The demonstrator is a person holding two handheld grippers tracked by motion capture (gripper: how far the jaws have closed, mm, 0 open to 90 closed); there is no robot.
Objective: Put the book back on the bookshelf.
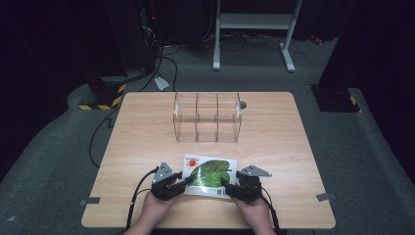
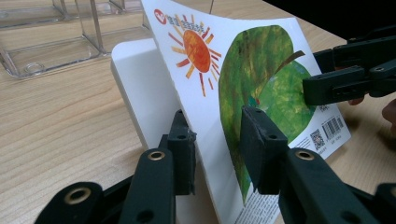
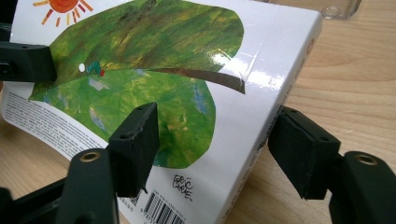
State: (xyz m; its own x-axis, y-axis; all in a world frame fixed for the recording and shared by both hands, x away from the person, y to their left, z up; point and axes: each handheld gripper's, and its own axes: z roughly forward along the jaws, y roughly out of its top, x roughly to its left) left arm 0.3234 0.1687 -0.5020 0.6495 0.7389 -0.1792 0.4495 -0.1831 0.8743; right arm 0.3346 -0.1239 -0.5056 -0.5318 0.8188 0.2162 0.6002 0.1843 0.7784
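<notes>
A dark room with grey carpet surrounds a light wooden table [image 1: 147,142], with a white metal stand [image 1: 254,29] and black-and-yellow striped floor bases [image 1: 103,98] beyond its far edge. Two hands come in from the near edge, each gripping one tool: the left gripper [image 1: 182,183] and the right gripper [image 1: 226,185] angle inward toward each other, meeting at one picture book [image 1: 209,175] that lies at the near middle of the table. In the left gripper view the book's cover (a green leaf and an orange sun) is lifted and curved, and the left gripper's [image 2: 217,140] jaws stand on either side of that cover, clamped on it or nearly so; I cannot tell which. In the right gripper view the right gripper's [image 3: 215,144] jaws straddle the book's [image 3: 187,93] spine corner, spread wider than the book, not pinching it. One clear plastic organiser [image 1: 207,117] with three compartments stands at the far middle, well apart from the book.
</notes>
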